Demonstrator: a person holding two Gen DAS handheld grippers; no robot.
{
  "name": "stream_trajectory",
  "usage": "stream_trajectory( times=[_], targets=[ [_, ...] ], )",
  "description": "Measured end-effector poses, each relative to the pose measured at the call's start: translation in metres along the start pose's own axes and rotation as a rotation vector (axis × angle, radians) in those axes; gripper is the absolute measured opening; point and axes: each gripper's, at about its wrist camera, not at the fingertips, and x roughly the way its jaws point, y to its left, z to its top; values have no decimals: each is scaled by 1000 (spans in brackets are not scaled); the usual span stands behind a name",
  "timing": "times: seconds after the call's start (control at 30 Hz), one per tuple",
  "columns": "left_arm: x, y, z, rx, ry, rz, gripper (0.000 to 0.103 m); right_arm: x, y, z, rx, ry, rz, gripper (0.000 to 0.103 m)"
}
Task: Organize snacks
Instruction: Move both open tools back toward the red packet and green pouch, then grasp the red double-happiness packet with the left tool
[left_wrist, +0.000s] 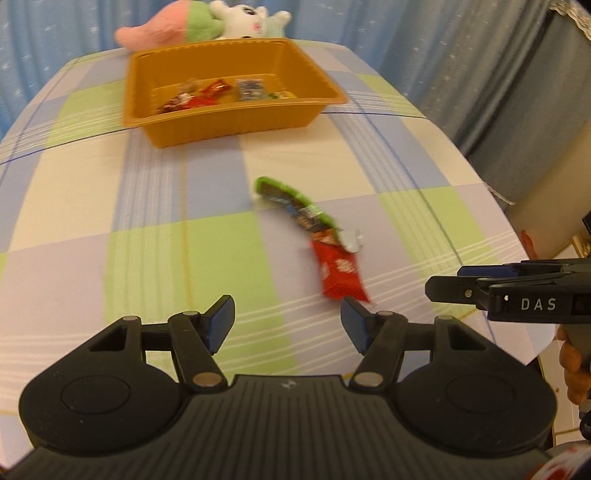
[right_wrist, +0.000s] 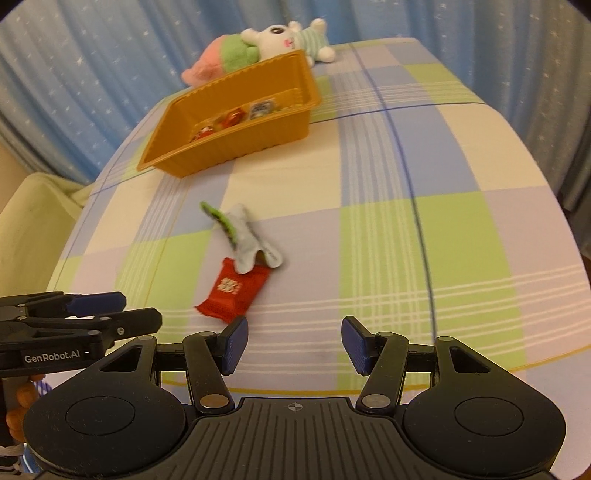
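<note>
A red snack packet lies on the checked tablecloth, touching a green-edged snack packet just beyond it. An orange tray farther back holds several wrapped snacks. My left gripper is open and empty, just short of the red packet. My right gripper is open and empty, to the right of the red packet. Each gripper shows from the side in the other's view: the right one in the left wrist view, the left one in the right wrist view.
Plush toys lie behind the tray at the table's far edge. Blue curtains hang behind. The table edge drops off at the right and at the left, where a pale chair stands.
</note>
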Motion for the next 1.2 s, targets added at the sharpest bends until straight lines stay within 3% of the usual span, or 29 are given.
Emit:
stream_trajectory(
  times=[0.27,0.53,1.03,1.2],
  targets=[
    [28,-24,18,76,22,-44,60,-9,-20,4,62,-24,-35,56],
    [58,-40,26,142,62,-31,59,-10,-32,9,87,-28,-46,56],
    [76,-40,29,146,111,-4,29,-8,-36,18,79,-29,-32,56],
    [68,-29,22,131,101,15,25,-5,-31,19,67,-25,-22,56]
  ],
)
